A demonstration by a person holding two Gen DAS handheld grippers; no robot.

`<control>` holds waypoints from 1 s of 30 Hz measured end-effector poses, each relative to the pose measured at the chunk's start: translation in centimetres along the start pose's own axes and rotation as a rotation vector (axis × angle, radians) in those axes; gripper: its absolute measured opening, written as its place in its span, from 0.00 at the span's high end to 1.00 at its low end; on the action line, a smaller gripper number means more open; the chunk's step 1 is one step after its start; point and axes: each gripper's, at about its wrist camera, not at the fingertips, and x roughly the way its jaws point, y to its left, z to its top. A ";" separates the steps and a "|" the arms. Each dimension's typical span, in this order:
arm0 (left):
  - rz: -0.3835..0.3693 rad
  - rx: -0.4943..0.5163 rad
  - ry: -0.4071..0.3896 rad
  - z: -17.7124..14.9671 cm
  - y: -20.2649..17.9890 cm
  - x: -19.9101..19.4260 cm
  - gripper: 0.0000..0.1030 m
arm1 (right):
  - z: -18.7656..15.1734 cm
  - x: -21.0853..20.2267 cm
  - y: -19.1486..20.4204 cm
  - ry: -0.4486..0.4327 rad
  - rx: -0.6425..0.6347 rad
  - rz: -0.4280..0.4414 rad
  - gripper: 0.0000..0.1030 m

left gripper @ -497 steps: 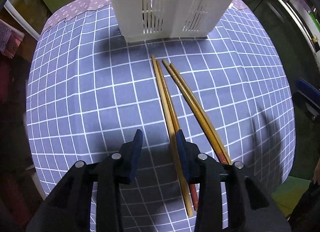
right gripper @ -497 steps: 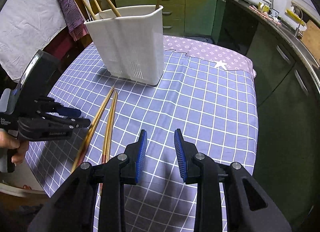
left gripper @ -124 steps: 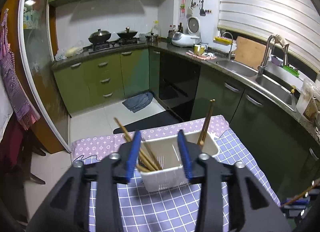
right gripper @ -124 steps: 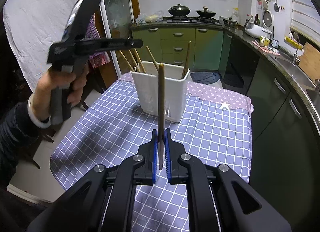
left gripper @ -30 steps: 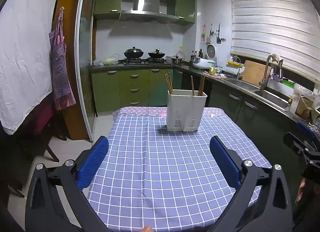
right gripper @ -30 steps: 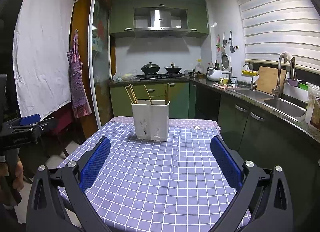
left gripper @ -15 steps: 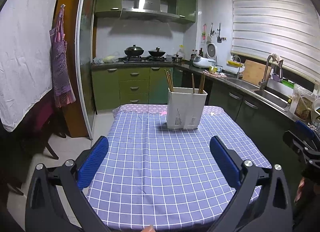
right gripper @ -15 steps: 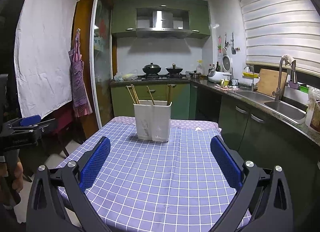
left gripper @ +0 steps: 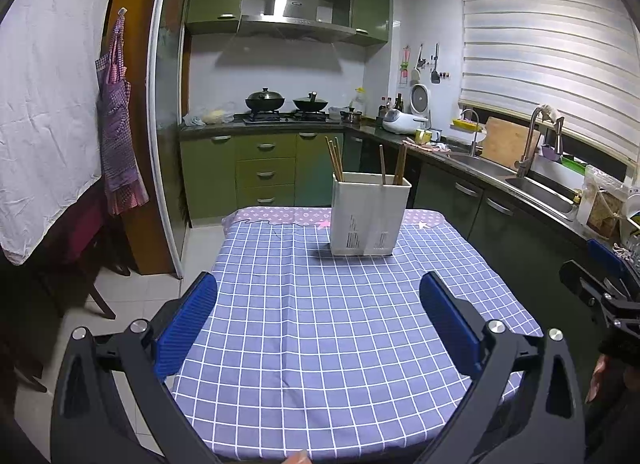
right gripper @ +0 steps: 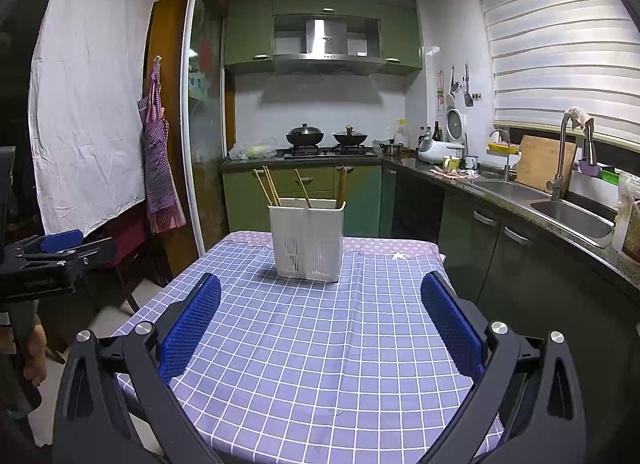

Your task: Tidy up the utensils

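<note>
The worktop (left gripper: 320, 344), covered in a blue checked cloth, fills the lower middle of both views. At its far end stands the white utensil holder (left gripper: 368, 220), upright, with 4 or 5 chopsticks (right gripper: 272, 190) leaning inside it. The left gripper (left gripper: 320, 328) is spread wide with nothing between its blue pads, held back over the near edge. The right gripper (right gripper: 320, 324) is likewise wide apart and holds nothing.

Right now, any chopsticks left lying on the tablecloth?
No: in the right wrist view the checked tablecloth carries only the white holder, and the chopsticks all stand inside it.
</note>
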 end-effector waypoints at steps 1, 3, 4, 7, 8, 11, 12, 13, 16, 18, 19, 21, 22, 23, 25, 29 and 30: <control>0.002 0.002 -0.001 0.0 0.0 0.0 0.06 | 0.0 0.1 0.0 0.002 0.000 0.000 0.04; 0.007 0.006 -0.003 -0.1 -0.1 0.1 0.06 | -0.1 0.1 0.0 0.004 0.000 0.000 0.04; 0.008 0.007 -0.002 -0.1 -0.2 0.1 0.06 | -0.1 0.1 0.0 0.004 0.000 0.001 0.04; 0.006 0.006 -0.001 -0.1 -0.2 0.1 0.06 | -0.1 0.1 0.0 0.003 -0.001 0.001 0.04; 0.006 0.008 -0.001 -0.1 -0.2 0.1 0.06 | -0.1 0.1 0.0 0.003 -0.002 0.001 0.04; 0.005 0.009 -0.002 -0.2 -0.3 0.1 0.06 | -0.1 0.1 0.0 0.004 -0.001 0.000 0.04; 0.005 0.008 -0.001 -0.2 -0.3 0.1 0.06 | -0.2 0.2 0.0 0.005 -0.001 0.000 0.04; 0.004 0.008 -0.001 -0.2 -0.3 0.0 0.06 | -0.2 0.2 0.0 0.005 0.000 0.000 0.04; 0.004 0.010 0.000 -0.3 -0.4 0.0 0.06 | -0.1 0.2 0.0 0.005 -0.002 0.001 0.04; 0.003 0.011 0.001 -0.4 -0.4 0.0 0.06 | -0.1 0.2 -0.1 0.006 -0.003 0.000 0.04; 0.003 0.011 0.001 -0.3 -0.3 0.0 0.06 | -0.1 0.2 -0.1 0.006 -0.003 0.001 0.04; 0.004 0.010 0.000 -0.3 -0.3 0.0 0.06 | -0.1 0.2 -0.1 0.005 -0.002 0.001 0.04; 0.004 0.010 0.000 -0.3 -0.3 0.0 0.06 | -0.2 0.2 -0.1 0.006 -0.003 0.000 0.04; 0.003 0.009 0.000 -0.3 -0.3 0.0 0.06 | -0.2 0.2 -0.1 0.006 -0.003 0.000 0.04; 0.003 0.009 -0.001 -0.4 -0.3 0.0 0.06 | -0.2 0.2 -0.2 0.007 -0.001 0.003 0.04; -0.001 0.012 0.003 -0.3 -0.3 0.0 0.06 | -0.3 0.2 -0.2 0.008 -0.003 0.005 0.04; -0.003 0.013 0.004 -0.3 -0.3 0.0 0.06 | -0.2 0.3 -0.2 0.008 -0.003 0.004 0.04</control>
